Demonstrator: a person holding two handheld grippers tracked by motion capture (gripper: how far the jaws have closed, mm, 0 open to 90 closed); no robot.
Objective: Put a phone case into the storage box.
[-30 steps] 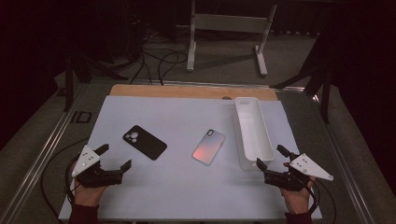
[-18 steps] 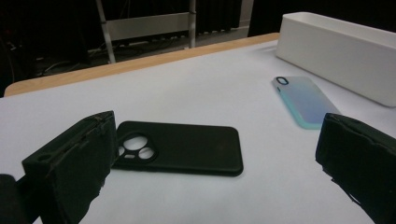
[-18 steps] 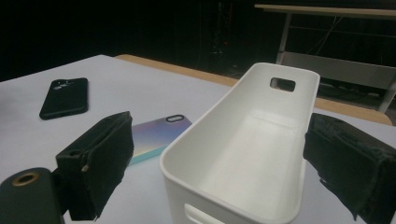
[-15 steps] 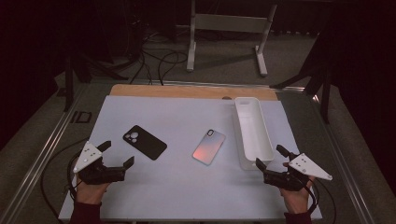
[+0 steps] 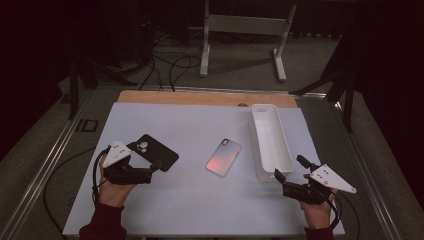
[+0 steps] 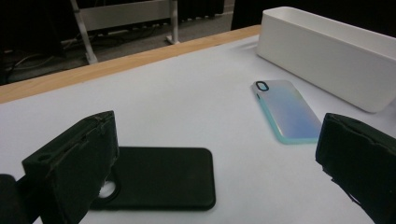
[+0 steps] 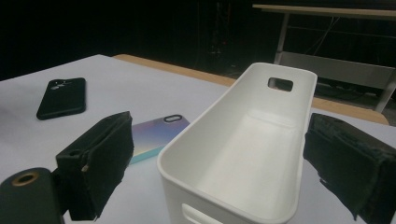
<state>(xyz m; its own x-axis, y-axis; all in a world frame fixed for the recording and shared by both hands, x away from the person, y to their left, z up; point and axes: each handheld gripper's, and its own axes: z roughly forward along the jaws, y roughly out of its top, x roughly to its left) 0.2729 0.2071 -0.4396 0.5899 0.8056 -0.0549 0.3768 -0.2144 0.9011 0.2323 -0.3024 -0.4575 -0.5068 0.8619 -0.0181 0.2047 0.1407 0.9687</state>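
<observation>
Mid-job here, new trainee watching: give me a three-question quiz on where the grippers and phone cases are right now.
1. True or false: the left gripper is shut on the black phone case.
2. Which thing lies between the black phone case and the white bin? A) a cable B) the iridescent phone case C) a cup
3. Fill in: the right gripper sits at the near end of the white ____.

Key
1. False: in the left gripper view its jaws stand wide apart with the case lying flat on the table beyond them.
2. B
3. bin, whose inside looks empty in the right gripper view.
</observation>
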